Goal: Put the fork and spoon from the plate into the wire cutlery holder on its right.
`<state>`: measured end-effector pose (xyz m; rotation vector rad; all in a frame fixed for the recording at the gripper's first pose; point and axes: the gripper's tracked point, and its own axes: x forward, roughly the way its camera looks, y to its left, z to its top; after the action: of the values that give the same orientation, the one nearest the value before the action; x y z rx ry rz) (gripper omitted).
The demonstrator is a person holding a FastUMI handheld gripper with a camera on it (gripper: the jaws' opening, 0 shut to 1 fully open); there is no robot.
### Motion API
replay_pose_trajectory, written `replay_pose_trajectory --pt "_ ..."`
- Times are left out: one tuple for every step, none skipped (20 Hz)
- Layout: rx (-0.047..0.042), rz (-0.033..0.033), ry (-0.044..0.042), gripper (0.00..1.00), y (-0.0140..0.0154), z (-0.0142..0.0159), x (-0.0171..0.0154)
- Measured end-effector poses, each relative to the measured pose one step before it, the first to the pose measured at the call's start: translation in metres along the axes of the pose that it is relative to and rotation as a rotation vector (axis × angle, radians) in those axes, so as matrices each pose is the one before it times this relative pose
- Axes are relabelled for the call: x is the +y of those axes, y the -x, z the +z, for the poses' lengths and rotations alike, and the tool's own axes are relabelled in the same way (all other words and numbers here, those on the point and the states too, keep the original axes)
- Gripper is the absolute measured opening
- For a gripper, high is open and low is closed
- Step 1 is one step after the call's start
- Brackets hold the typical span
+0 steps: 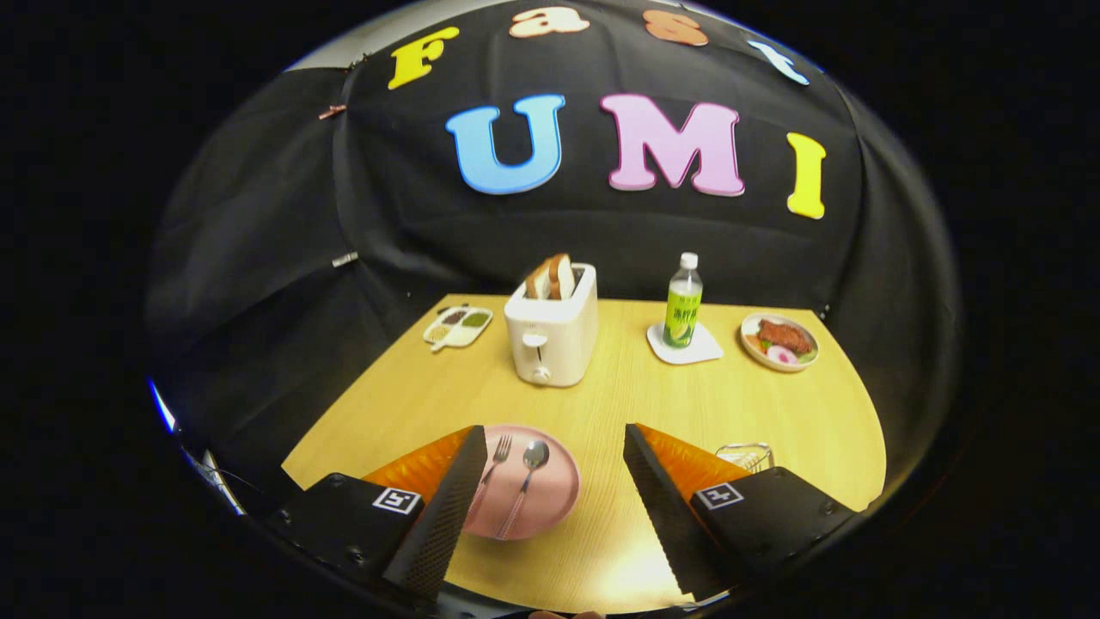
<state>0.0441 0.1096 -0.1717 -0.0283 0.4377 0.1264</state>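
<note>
Plainly, the gripper (550, 507) stood wide open above the near edge of the table (773, 404), its 2 fingers spread well apart and holding nothing. The plate (550, 499) lay between the fingers but toward the left one, whose tip covered part of its rim. On it the fork (496, 456) and the spoon (526, 481) lay side by side, the fork nearer the left finger, the spoon just to its right. Both ran lengthwise away from the gripper, heads at the far end and handles pointing back toward it with a slight lean to the left. The wire holder (746, 456) stood just beyond the right finger's tip, partly hidden by it, well apart from the plate. My judgement was that neither piece had yet been lifted, and that the first reach would need a shift to the left.

Farther ahead stood a toaster (552, 331) with bread, a bottle (684, 301) on a coaster, a dish of food (780, 341) and a small divided tray (458, 327). Black cloth closed the booth behind.
</note>
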Motion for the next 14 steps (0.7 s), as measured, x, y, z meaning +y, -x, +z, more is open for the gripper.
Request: replay_pose_trajectory --pt "0.03997 0.00209 0.00636 0.99 -0.00877 -0.01171 0.003" --pt "0.03674 0.00119 0.01082 0.99 -0.0085 -0.01029 0.00295" --pt "0.03564 -0.00222 0.01338 1.0 -0.00728 -0.01044 0.00121" --pt "0.03172 0.00008 0.01672 0.99 -0.00577 -0.00962 0.00286" --pt "0.033 -0.00002 0.01487 1.0 -0.00728 -0.00916 0.00186" --pt "0.03584 0.00075 0.00718 1.0 -0.00701 -0.01008 0.00161" --pt "0.03744 0.00205 0.00141 1.0 -0.0073 -0.00943 0.00134" --pt "0.03056 0.00391 -0.00347 0.99 -0.00653 -0.00696 0.00207" --pt "0.02728 0.00481 -0.00214 0.98 -0.00657 -0.0061 0.00266" --pt "0.02418 -0.00038 0.00234 0.96 -0.00618 -0.00578 0.00122" --pt "0.02441 0.00092 0.00459 0.91 -0.00644 -0.00553 0.00178" --pt "0.01761 0.0005 0.00202 0.88 -0.00548 -0.00258 0.00168" --pt "0.01511 0.00279 0.00121 0.81 -0.00534 -0.00234 0.00279" --pt "0.0181 0.00808 0.00059 0.77 -0.00378 -0.00286 0.00398"
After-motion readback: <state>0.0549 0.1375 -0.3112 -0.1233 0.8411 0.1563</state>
